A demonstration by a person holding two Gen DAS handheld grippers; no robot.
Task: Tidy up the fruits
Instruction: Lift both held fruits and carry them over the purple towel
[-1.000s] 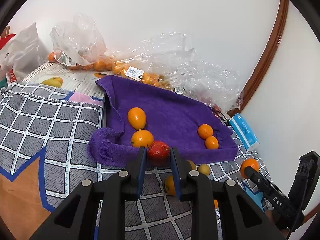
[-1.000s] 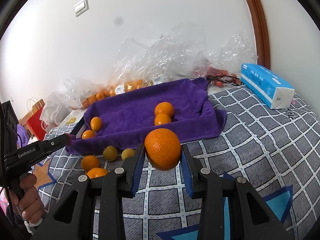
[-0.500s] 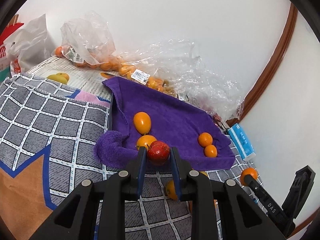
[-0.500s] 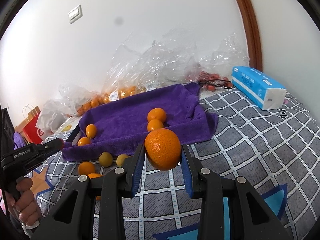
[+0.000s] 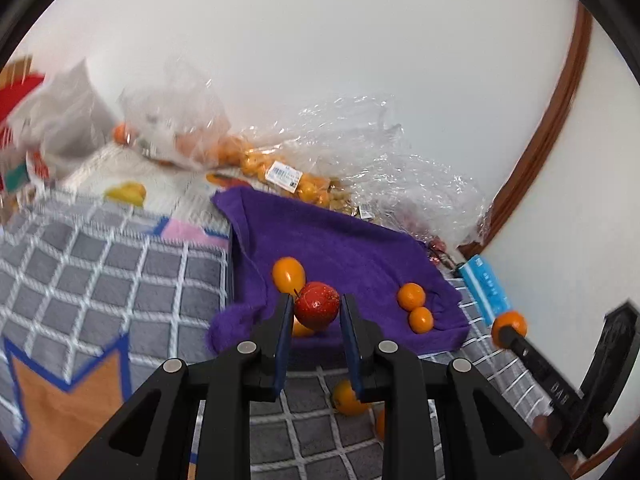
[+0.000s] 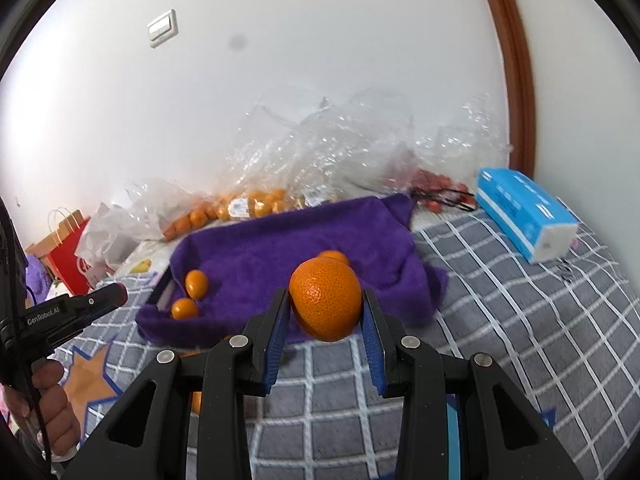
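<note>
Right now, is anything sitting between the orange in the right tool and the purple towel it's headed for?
Nothing visible blocks it. The right tool grips the orange above the checked blanket, and the purple towel lies straight ahead. Two small oranges lie at its left end; the middle looks free.

The right hand-held gripper (image 6: 325, 316) clamps a large orange (image 6: 325, 305) above the purple towel (image 6: 280, 248).

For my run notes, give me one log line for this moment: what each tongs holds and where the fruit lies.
left tongs: shut on red fruit | right tongs: shut on orange | purple towel: small oranges resting on it
</note>
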